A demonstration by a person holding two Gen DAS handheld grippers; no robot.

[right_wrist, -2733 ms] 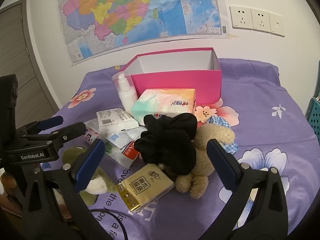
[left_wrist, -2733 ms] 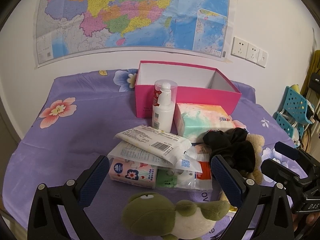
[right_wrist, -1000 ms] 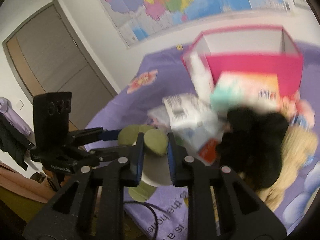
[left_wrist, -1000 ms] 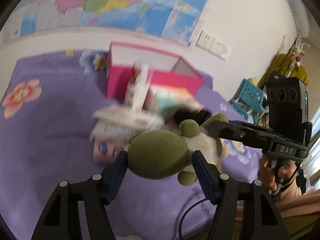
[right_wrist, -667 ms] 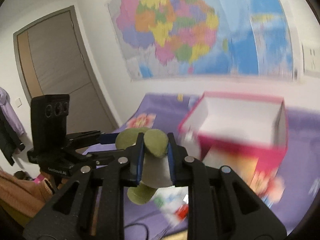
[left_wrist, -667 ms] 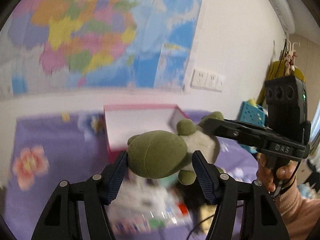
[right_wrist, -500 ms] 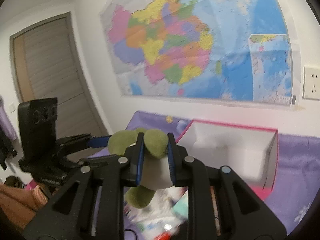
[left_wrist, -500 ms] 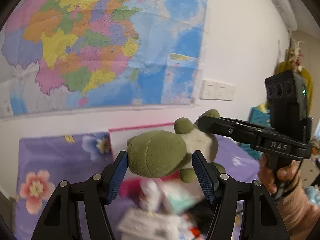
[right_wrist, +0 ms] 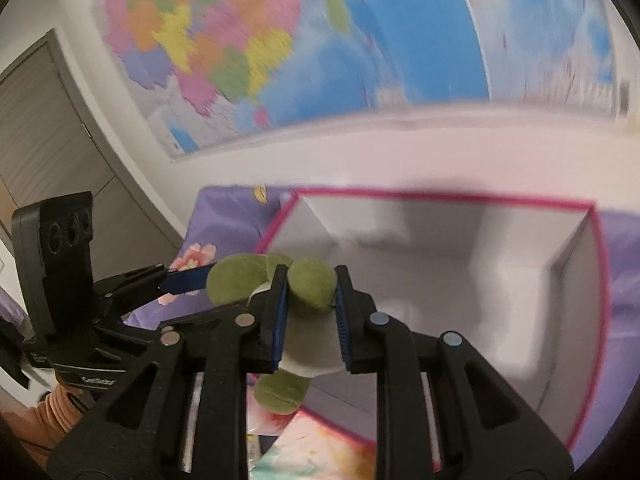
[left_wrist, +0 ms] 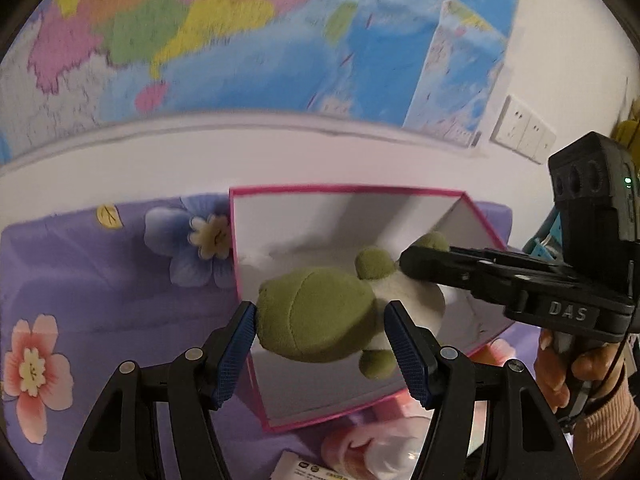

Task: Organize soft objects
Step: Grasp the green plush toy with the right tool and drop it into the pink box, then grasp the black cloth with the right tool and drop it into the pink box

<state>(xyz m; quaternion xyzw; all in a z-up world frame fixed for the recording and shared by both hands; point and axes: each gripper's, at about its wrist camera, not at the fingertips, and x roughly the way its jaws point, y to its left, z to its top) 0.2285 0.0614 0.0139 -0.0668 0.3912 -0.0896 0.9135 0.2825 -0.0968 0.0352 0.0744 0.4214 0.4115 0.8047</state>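
1. I carry the green plush turtle (left_wrist: 316,316) with both tools, in the air above the open pink box (left_wrist: 472,216), which sits on the purple flowered cloth (left_wrist: 80,272).
2. My left gripper (left_wrist: 320,340) has its blue ribbed pads on either side of the round green head; the jaws have just been closing a little, and the left pad touches the plush while the right one looks just clear of it, so I cannot tell how firm that hold is.
3. My right gripper (right_wrist: 310,316) is narrow, pinching the pale belly, with one green foot (right_wrist: 312,286) bulging above the pads and another hanging below.
4. The toy's long axis lies about level, running between my two grippers: head at the left tool, body at the right.
5. The plush is short-piled and soft, olive on the head and feet, off-white on the belly; the shapes are rounded.
6. The box is stiff card, pink outside, plain white inside, straight-walled.
7. A blurred map (right_wrist: 320,40) covers the wall behind.
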